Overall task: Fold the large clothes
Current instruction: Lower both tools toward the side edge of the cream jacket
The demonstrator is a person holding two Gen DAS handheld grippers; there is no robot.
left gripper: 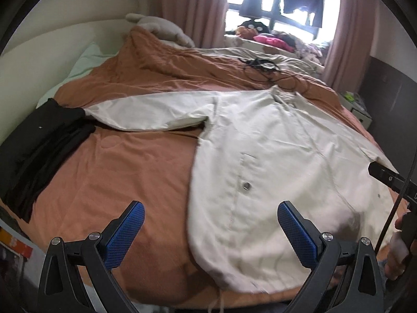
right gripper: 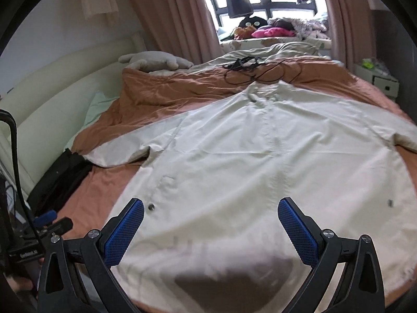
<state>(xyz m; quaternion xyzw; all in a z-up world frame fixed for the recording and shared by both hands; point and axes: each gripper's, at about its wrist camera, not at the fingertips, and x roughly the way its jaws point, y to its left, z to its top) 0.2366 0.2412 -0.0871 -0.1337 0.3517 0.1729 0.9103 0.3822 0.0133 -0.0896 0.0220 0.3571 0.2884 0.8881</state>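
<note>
Across the orange bedsheet [right gripper: 109, 187] I see the cream long-sleeved button jacket [right gripper: 260, 161] spread flat, collar at 12 o'clock. I hold the left gripper [left gripper: 211, 237] and right gripper [right gripper: 211, 234] spread wide, empty, above its hem.

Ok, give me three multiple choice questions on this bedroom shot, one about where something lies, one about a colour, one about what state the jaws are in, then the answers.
1. Where does the black folded clothing lie, seen from the left wrist camera?
A. left of the coat
B. on top of the coat
C. on the windowsill

2. What colour is the bed cover?
A. blue
B. orange-brown
C. green

3. How do the jaws of the two grippers stand?
A. both shut on cloth
B. one open, one shut
C. both open

Answers: 1 A, it lies by the tip of the sleeve of the cream coat. 2 B, orange-brown shows all round the coat. 3 C, the left gripper and right gripper hold nothing between wide-apart pads.
</note>
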